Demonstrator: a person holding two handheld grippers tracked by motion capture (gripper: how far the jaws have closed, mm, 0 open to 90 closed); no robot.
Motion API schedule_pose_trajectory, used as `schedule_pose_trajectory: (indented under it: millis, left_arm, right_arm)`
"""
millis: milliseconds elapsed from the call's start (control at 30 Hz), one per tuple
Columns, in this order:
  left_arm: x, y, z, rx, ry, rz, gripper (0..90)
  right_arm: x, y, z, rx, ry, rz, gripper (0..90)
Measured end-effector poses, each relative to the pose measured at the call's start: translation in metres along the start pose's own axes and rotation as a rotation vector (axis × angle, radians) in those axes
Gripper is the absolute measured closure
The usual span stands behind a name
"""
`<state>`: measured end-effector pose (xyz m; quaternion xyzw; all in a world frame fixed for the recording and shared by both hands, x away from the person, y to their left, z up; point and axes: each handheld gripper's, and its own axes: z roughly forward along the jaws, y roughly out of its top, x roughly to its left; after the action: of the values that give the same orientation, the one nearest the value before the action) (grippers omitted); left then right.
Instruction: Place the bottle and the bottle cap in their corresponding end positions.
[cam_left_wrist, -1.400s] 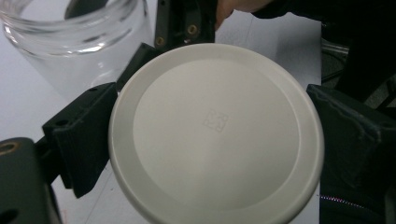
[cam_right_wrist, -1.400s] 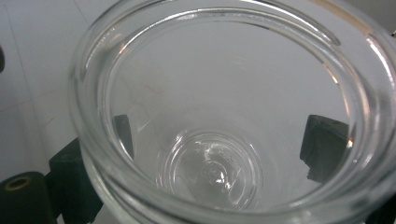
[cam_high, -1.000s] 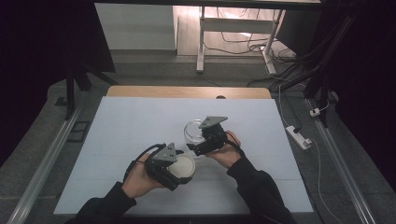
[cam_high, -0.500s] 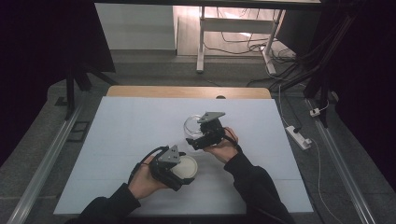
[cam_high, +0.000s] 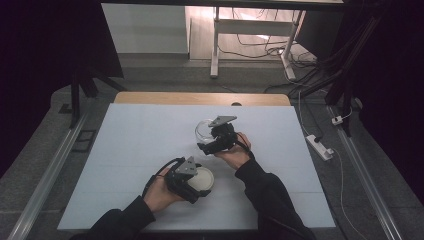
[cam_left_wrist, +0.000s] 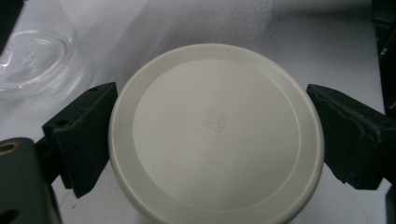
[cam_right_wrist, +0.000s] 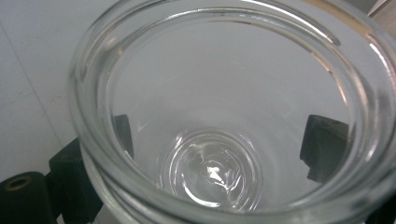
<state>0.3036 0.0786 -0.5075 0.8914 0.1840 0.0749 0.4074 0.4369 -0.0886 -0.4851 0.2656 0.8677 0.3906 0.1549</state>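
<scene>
A round white lid (cam_left_wrist: 215, 130) sits between the black jaws of my left gripper (cam_left_wrist: 215, 140), which is shut on it, one jaw pressing each side of the rim. In the high view that lid (cam_high: 205, 178) and left gripper (cam_high: 198, 182) are low over the pale table mat (cam_high: 135, 145), near its front. An empty clear glass jar (cam_right_wrist: 215, 107) faces its open mouth toward the right gripper view, and my right gripper (cam_right_wrist: 219, 140) is shut on its body, with the jaws showing through the glass. From above, the jar (cam_high: 203, 128) and right gripper (cam_high: 209, 141) are at mid-table.
A wooden table edge (cam_high: 200, 98) shows beyond the mat. A white power strip (cam_high: 319, 146) lies on the floor at the right, metal rails run along both sides, and a desk frame with cables (cam_high: 250, 30) stands behind.
My right gripper has carried the jar slightly left and away from the person. The left gripper with the lid has edged a little to the right.
</scene>
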Motion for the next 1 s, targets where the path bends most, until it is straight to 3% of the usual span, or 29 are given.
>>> schedule_pose_trajectory:
  millis: [500,1000]
  left_arm:
    - [0.005,-0.004,0.018,0.026,0.016,-0.003,8.0]
    - [0.005,-0.005,0.036,0.114,0.030,0.021,7.9]
  right_arm:
    - [-0.009,0.006,0.019,0.005,-0.018,0.015,6.6]
    - [-0.012,0.006,0.032,0.017,-0.042,0.010,6.6]
